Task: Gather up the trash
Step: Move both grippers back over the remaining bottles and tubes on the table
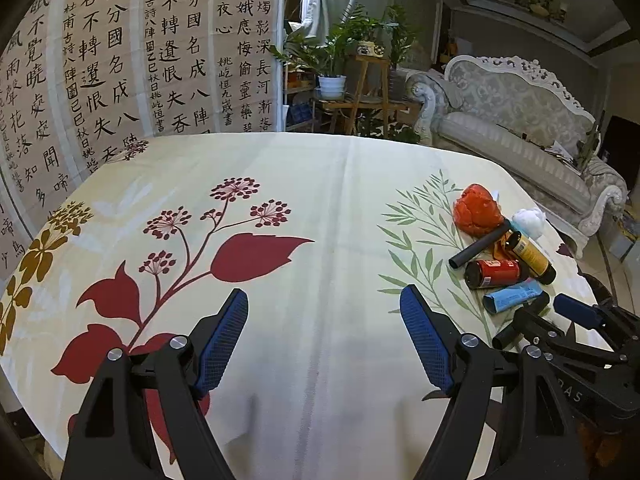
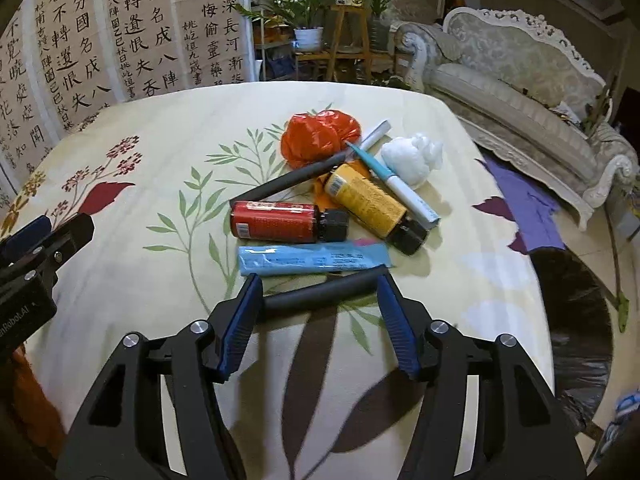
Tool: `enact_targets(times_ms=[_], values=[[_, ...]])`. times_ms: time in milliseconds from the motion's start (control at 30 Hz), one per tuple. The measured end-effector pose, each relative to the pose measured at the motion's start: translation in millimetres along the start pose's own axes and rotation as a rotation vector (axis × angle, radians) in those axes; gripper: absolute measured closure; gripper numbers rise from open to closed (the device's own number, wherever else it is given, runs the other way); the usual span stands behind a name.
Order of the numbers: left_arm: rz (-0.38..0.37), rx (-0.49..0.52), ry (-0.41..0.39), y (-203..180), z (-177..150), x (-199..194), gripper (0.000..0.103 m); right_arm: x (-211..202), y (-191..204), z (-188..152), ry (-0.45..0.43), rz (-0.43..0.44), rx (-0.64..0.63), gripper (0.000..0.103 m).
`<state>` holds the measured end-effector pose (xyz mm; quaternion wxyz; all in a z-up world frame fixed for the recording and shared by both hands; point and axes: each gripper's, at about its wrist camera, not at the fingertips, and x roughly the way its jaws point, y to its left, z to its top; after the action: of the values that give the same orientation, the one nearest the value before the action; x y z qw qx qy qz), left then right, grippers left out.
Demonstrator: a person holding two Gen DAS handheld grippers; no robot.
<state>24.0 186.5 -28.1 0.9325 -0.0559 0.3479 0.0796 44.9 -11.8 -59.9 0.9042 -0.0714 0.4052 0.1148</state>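
A pile of trash lies on the floral tablecloth (image 2: 160,168): a red bottle (image 2: 276,221), a yellow bottle (image 2: 366,198), a blue wrapper (image 2: 312,260), an orange bag (image 2: 318,136), a white wad (image 2: 412,156), a teal pen (image 2: 390,180) and a long black tube (image 2: 296,179). A short black tube (image 2: 324,291) lies crosswise between the fingers of my open right gripper (image 2: 320,294). My left gripper (image 1: 324,312) is open and empty over bare cloth, left of the pile (image 1: 500,256).
A black trash bag (image 2: 576,320) hangs open past the table's right edge, with purple cloth (image 2: 528,208) on the floor. A sofa (image 2: 520,80) stands behind, plants (image 2: 308,12) and a calligraphy screen (image 2: 100,40) at the back.
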Motion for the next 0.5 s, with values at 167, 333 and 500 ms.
enact_targets(times_ms=[167, 333, 500], values=[[-0.021, 0.005, -0.001, -2.5, -0.7, -1.3, 0.027, -2.3, -13.1, -8.0, 0.021, -0.031, 0.03, 0.043], [-0.033, 0.002, -0.003, -1.2, -0.4, -2.2, 0.027, -4.6, -14.2, -7.6, 0.024, -0.022, 0.046, 0.043], [-0.033, -0.013, -0.001, 7.1, -0.6, -2.9, 0.027, -2.4, -13.2, -7.1, 0.03, -0.079, 0.033, 0.043]])
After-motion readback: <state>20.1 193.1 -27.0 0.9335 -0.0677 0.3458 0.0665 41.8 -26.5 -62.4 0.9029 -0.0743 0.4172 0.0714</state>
